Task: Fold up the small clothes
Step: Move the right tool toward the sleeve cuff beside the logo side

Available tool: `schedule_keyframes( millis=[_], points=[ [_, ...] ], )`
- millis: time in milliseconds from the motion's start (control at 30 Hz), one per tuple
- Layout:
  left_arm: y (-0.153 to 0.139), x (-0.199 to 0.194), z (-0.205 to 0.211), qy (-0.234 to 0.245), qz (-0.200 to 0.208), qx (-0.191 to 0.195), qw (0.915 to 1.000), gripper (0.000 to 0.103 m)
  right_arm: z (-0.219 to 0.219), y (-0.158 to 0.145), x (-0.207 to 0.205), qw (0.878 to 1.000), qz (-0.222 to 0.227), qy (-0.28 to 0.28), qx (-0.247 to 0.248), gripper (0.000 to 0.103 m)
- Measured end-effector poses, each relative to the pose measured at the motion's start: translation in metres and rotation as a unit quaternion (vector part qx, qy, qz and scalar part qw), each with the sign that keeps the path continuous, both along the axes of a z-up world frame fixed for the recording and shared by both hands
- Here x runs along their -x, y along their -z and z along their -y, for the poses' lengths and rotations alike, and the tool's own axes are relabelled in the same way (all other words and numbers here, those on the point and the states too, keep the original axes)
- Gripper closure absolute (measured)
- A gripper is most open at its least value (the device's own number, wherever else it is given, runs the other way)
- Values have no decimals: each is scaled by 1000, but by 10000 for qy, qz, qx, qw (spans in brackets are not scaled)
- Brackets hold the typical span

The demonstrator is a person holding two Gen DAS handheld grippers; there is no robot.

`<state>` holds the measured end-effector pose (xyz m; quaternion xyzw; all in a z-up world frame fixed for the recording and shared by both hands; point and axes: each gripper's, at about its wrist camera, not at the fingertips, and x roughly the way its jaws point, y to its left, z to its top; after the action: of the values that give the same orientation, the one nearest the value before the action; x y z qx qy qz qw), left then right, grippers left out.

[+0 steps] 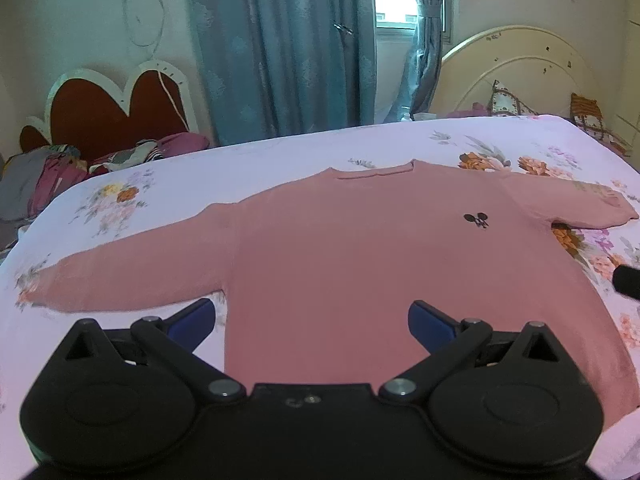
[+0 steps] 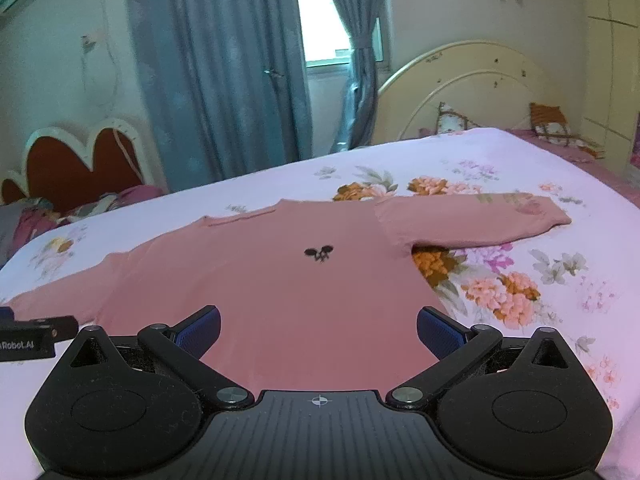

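Note:
A small pink long-sleeved sweater (image 1: 360, 256) (image 2: 280, 280) lies flat and face up on the bed, both sleeves spread out, a small black motif (image 1: 477, 220) (image 2: 319, 253) on its chest. My left gripper (image 1: 312, 320) hovers open over the sweater's lower left hem, nothing between its blue pads. My right gripper (image 2: 319, 328) stands open over the lower right hem, also holding nothing. The left gripper's side (image 2: 28, 336) shows at the left edge of the right wrist view.
The bed has a pale floral sheet (image 1: 280, 160) (image 2: 520, 280) with room around the sweater. Piled clothes (image 1: 48, 176) lie at the far left by a red headboard (image 1: 116, 112). Cushions (image 1: 508, 100) lean on a cream headboard (image 2: 472, 88); blue curtains (image 1: 280, 48) hang behind.

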<state>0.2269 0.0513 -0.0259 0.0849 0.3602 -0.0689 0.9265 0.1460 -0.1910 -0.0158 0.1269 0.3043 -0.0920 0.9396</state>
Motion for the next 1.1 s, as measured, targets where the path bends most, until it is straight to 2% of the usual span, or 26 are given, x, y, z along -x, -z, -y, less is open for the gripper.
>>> schedule_keyframes(
  millis=[267, 433, 633, 900, 1100],
  points=[
    [20, -34, -5, 9, -195, 71, 9998, 0, 17, 6, -31, 9996, -71, 280, 16, 0],
    [28, -49, 4, 30, -231, 69, 9997, 0, 44, 11, -46, 9992, -10, 410, 12, 0],
    [34, -66, 26, -103, -112, 19, 9999, 0, 90, 25, -71, 9990, -6, 442, 22, 0],
    [51, -97, 76, -283, -293, -79, 9991, 0, 175, 54, -105, 9981, -163, 578, -148, 1],
    [68, -112, 112, -207, -456, 16, 9987, 0, 237, 79, -124, 9958, -328, 855, -41, 1]
  ],
)
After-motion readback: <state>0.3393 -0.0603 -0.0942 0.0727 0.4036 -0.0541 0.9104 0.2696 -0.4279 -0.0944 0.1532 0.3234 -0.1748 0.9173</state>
